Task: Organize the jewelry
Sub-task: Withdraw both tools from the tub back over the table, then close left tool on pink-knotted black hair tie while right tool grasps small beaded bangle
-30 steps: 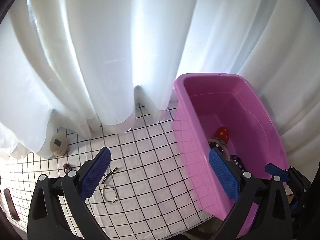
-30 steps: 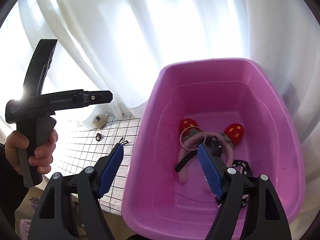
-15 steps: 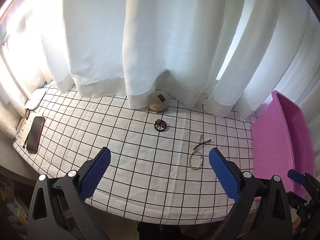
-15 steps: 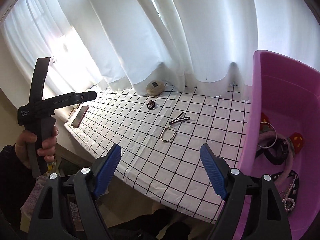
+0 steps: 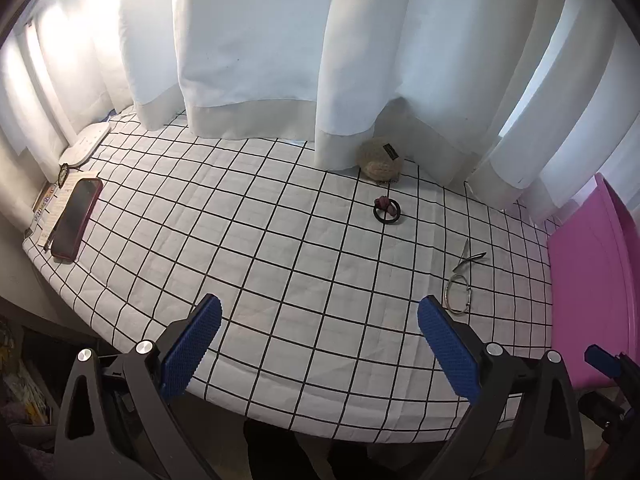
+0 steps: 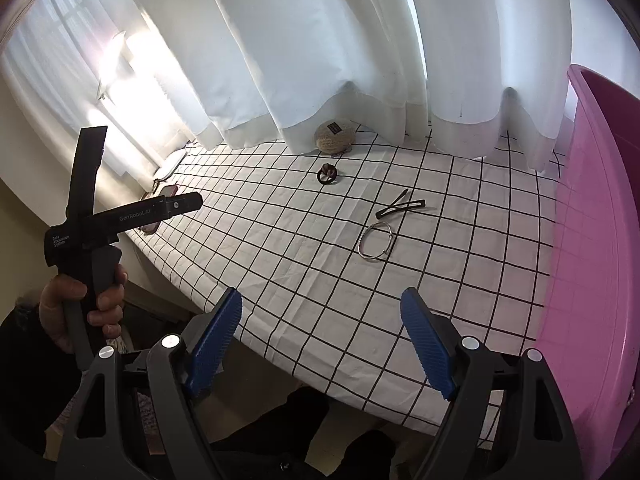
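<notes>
While both grippers hang spread and empty, the silver bangle (image 6: 376, 242) lies on the desk (image 6: 280, 248) ahead of the right gripper (image 6: 322, 336), nearer it than the left gripper (image 5: 318, 338), beside the pink tub (image 6: 592, 264).

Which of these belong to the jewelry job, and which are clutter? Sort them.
Job: silver bangle, black hair clip, dark hair tie, pink tub.

Lying about: phone, white remote, beige round pouch, papers under the phone.
</notes>
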### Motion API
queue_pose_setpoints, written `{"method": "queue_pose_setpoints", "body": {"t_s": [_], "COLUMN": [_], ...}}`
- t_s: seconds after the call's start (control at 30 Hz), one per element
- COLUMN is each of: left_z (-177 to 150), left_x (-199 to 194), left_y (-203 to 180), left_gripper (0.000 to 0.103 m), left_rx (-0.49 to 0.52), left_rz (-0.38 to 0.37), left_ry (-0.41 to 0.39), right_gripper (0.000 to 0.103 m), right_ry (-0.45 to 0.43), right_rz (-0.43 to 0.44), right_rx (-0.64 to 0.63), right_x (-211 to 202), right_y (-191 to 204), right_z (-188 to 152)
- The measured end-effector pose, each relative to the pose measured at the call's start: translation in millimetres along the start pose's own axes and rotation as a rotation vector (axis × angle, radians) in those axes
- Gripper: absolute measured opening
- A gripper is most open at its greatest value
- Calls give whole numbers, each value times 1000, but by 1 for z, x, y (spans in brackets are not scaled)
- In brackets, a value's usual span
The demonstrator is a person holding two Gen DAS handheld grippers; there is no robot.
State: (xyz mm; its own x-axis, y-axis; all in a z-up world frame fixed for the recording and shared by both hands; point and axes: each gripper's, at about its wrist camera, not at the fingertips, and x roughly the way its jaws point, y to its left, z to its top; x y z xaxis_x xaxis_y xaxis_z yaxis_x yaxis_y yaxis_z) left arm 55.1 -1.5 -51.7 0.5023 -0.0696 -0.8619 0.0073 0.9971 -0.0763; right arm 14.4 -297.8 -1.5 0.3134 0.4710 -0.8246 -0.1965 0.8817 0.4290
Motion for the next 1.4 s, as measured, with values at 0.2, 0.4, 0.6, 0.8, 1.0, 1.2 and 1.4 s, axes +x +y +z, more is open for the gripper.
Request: {"method": "queue_pose_setpoints", "body": {"t_s": [0.2,0.4,0.6,0.8,1.0,1.2,1.4], "left_z": [25,53,64,65,64,60,59], "left_x": [37,78,120,145,162,178,195], "left_y": [2,1,-8,-24,-46,-64,-69], "left_gripper": [97,97,97,97,97,97,97], "left_rx": [110,246,353,427,492,543,548], "left_rz": [-62,-139,-181,-208,-232,-226,-230], "left_ry": [-13,-10,10,-29,-56,-84,-63], "right_gripper": [78,78,78,78,78,78,78], "right_ry": [-39,-73,-133,-142,-151,-181,-168], "right_rz": [-116,-233,-376,-423,-490,-542,-578], "right_rx": [121,289,374,423,448,461,460], "right_x": [37,76,106,139,163,175,185], "right_y": [5,15,27,21,9,-3,-14], "right_z": [0,-2,-4,-7,-10,-7,-10]}}
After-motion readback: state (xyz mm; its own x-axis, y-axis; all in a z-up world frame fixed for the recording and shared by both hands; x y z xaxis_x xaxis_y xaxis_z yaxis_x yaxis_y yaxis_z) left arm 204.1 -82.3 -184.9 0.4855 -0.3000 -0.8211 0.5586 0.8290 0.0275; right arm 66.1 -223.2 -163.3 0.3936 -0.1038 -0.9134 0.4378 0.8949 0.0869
